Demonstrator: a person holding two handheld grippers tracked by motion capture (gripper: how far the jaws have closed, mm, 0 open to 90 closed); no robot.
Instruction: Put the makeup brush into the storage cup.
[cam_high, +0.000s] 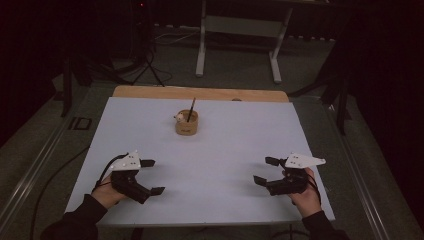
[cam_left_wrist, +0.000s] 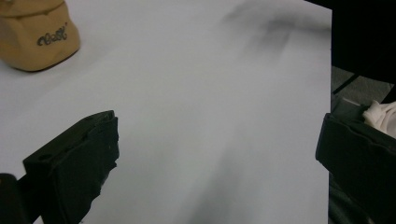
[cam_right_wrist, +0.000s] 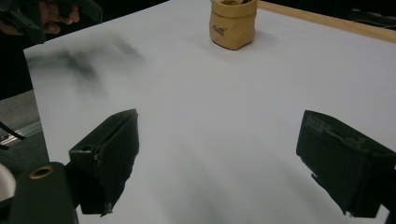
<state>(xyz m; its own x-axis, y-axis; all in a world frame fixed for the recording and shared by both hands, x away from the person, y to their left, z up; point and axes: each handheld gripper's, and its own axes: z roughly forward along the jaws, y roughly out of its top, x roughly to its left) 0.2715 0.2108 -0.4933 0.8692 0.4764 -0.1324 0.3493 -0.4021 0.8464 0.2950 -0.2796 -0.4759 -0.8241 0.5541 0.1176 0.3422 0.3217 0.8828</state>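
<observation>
Item: left gripper (cam_high: 152, 176), held in a person's hand at the near left of the white table surface (cam_high: 220, 150); jaws spread wide, nothing between them, nothing touched; in the left gripper view the same wide gap shows bare white surface between the two black jaws. Item: right gripper (cam_high: 266, 170), held in the other hand at the near right of the surface; jaws likewise spread wide and empty, bare surface between them in the right gripper view. Item: tan cup (cam_high: 186, 123), standing upright toward the far middle of the surface, well apart from both grippers and roughly midway between them; lettering on its side; a dark stick (cam_high: 191, 109) rises tilted from its mouth, with a small pale object (cam_high: 178, 117) at its left rim, too small to identify. Item: wooden edge strip (cam_high: 200, 93) along the far side of the surface
</observation>
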